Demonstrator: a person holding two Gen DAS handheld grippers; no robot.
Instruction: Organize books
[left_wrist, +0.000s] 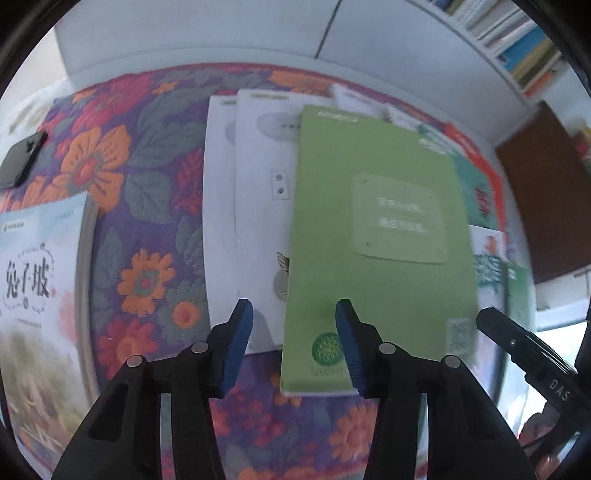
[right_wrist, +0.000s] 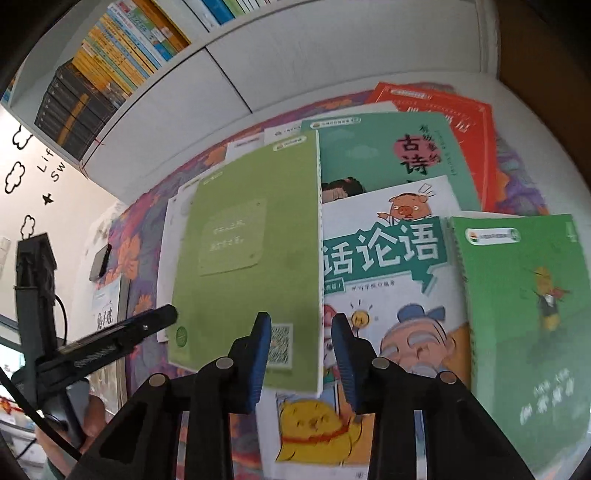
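Left wrist view suggests sorting has barely begun: books (left_wrist: 380, 236) lie fanned across the worktop (left_wrist: 147, 206), both grippers' jaws apart, empty.

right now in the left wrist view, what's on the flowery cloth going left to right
phone → pale book with a rabbit-hill title → bare flowered cloth → white books → light green book lying over them → teal book → red book at the far right.

White bookshelf (right_wrist: 122, 70) against wall; cloud decals (right_wrist: 16, 173); floral tablecloth (left_wrist: 147, 177).
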